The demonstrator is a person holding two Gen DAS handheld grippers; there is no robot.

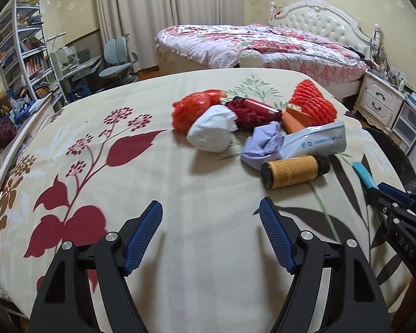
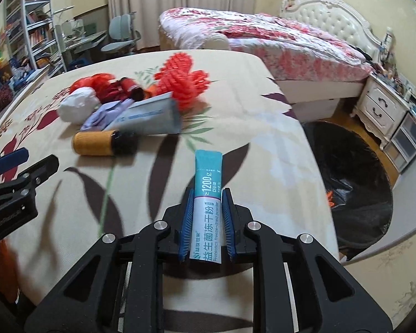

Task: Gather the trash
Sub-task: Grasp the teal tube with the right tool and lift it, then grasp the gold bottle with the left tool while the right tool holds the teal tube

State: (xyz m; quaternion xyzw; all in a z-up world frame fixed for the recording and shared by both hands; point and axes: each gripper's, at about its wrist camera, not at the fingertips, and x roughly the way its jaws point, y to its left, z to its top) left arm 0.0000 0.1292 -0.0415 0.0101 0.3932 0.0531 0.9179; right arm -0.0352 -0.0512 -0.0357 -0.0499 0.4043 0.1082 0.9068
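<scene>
Left wrist view: left gripper (image 1: 210, 215) jaws apart, empty, over the bedspread (image 1: 158, 166); trash pile (image 1: 252, 122) at 1 o'clock, untouched. Right wrist view: right gripper (image 2: 207, 205) clamped on a sachet (image 2: 206, 208). Step: carrying it off. Black-lined bin (image 2: 355, 194) at 3 o'clock holds an orange scrap (image 2: 329, 197); next, I judge, swing right and let go.

The left claw (image 1: 210, 213) points forward and downward with its blue-padded jaws spread wide and nothing between them. The right claw (image 2: 207, 194) also angles downward, its jaws drawn close together, the ribbed blue pads (image 2: 186, 222) pressing both sides of a narrow teal-and-white sachet (image 2: 208, 194) that juts out beyond the fingertips.
</scene>
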